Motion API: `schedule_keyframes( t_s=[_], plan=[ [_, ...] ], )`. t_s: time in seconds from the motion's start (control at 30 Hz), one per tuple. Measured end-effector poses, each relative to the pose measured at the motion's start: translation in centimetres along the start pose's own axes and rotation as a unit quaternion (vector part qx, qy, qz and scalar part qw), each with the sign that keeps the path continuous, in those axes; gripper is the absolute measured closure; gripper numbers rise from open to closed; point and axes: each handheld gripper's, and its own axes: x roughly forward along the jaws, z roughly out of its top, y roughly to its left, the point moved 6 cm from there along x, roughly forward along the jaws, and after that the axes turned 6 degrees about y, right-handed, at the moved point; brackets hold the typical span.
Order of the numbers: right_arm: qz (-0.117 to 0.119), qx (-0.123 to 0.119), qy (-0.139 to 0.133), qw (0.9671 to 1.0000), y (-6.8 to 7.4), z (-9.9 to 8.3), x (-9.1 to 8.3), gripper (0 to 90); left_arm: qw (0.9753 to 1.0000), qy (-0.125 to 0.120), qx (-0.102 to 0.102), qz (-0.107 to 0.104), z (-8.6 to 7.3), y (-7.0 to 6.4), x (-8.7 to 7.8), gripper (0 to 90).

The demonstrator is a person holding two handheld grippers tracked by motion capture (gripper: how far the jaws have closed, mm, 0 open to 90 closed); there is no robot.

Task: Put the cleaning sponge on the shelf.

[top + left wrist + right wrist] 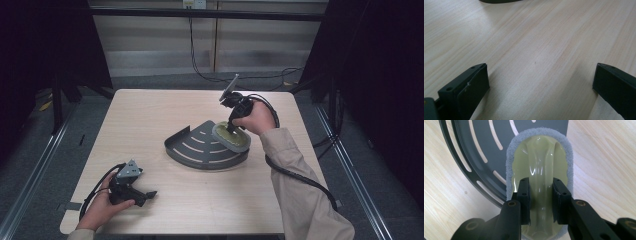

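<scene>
Jaws of the right gripper [540, 195] clamp a pale-green scrubber's [540, 162] handle, its pad resting on the dark slotted metal corner tray [200, 145]; scrubbing seems underway. Left gripper [150, 194], jaws wide, idles on the tabletop [150, 115].

Dim surround, evenly lit table – soft pictures

Overhead light brightens the table [165, 110] while the surround falls to near black; shadows are short and soft beneath the left gripper [150, 194]. White glare streaks the scrubber's glossy handle [541, 170] between the right gripper's [541, 200] jaws – all three views are slightly soft, and jaw bases nearest each lens blur.
</scene>
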Motion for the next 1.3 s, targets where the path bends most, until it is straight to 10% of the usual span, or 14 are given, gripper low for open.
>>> schedule_keyframes(
  t_s=[1.3],
  plan=[
    [0.002, 0.001, 0.009, 1.0000, 0.3, 1.4, 2.5, 71.2, 1.0000, 0.000, 0.000, 0.002, 0.0, 0.0, 0.0, 0.0]
  ],
)
